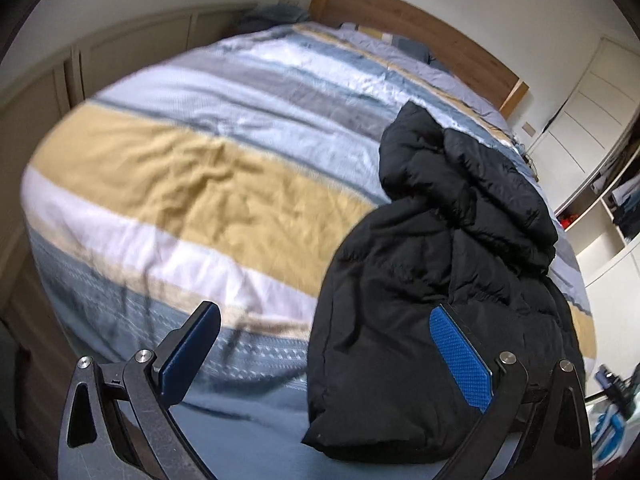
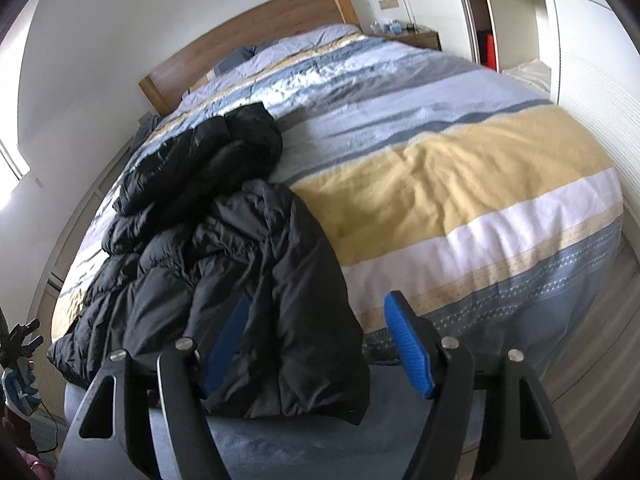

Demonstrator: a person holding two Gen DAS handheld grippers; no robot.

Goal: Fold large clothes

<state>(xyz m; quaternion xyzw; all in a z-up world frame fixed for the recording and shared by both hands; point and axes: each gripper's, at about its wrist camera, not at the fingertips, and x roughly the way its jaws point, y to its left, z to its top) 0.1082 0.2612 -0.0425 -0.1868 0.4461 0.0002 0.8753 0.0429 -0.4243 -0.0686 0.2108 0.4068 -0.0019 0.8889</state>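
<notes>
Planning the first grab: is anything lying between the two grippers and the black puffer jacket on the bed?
Nothing visible. The black puffer jacket lies bare on the striped duvet, directly ahead of the open left gripper and right gripper.

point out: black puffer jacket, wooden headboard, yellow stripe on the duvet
Black puffer jacket [image 2: 248, 280]: right wrist view, on the quilted front panel.
Wooden headboard [image 2: 256, 28]: right wrist view, on the upper board.
Yellow stripe of the striped duvet [image 1: 168, 176]: left wrist view, mid-stripe, on wrinkled fabric.
</notes>
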